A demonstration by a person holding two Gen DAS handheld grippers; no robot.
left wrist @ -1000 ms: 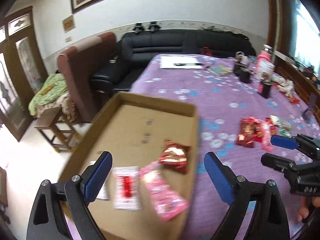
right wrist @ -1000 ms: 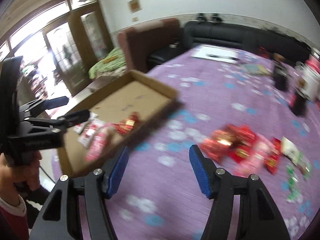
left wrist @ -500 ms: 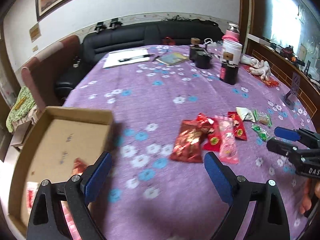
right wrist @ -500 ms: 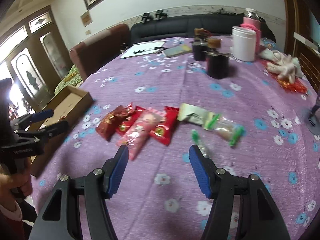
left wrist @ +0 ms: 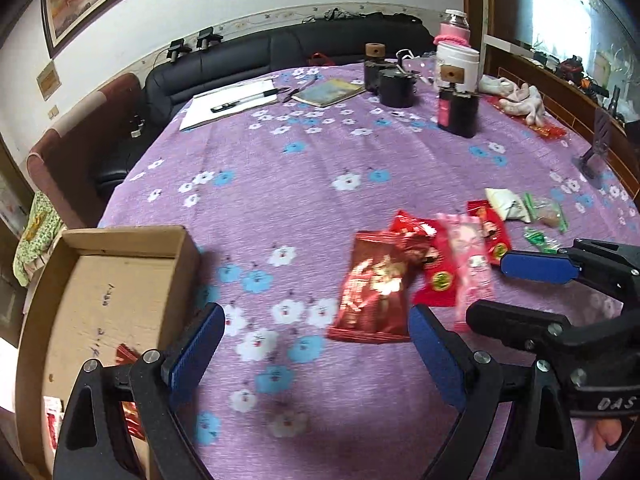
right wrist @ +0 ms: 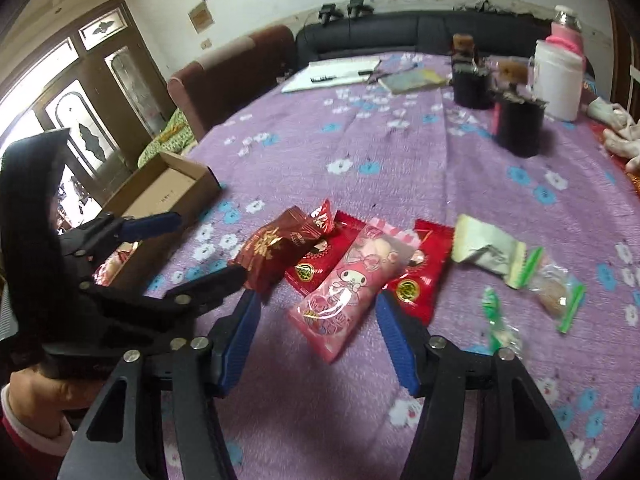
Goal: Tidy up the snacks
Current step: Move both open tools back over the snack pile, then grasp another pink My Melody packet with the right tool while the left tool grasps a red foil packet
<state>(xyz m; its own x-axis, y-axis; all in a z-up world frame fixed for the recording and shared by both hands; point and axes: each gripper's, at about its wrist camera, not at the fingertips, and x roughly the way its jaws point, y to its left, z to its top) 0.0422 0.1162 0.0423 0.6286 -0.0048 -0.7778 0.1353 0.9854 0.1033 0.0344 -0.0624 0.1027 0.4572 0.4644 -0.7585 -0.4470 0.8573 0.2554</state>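
A pile of snack packets lies on the purple flowered tablecloth: a dark red packet, red packets, a pink packet, and white and green ones. A cardboard box with some snacks in it sits at the table's left edge. My left gripper is open and empty, just left of the dark red packet. My right gripper is open and empty, with the pink packet's near end between its fingers.
Black jars, a white canister, a pink-topped bottle, paper with a pen and a booklet stand at the table's far side. A black sofa and a brown armchair lie beyond. A small stand is at the right.
Both grippers have swung from the box toward the snack pile and come closer to it. My right gripper now sits over the pink packet. Both stay open.
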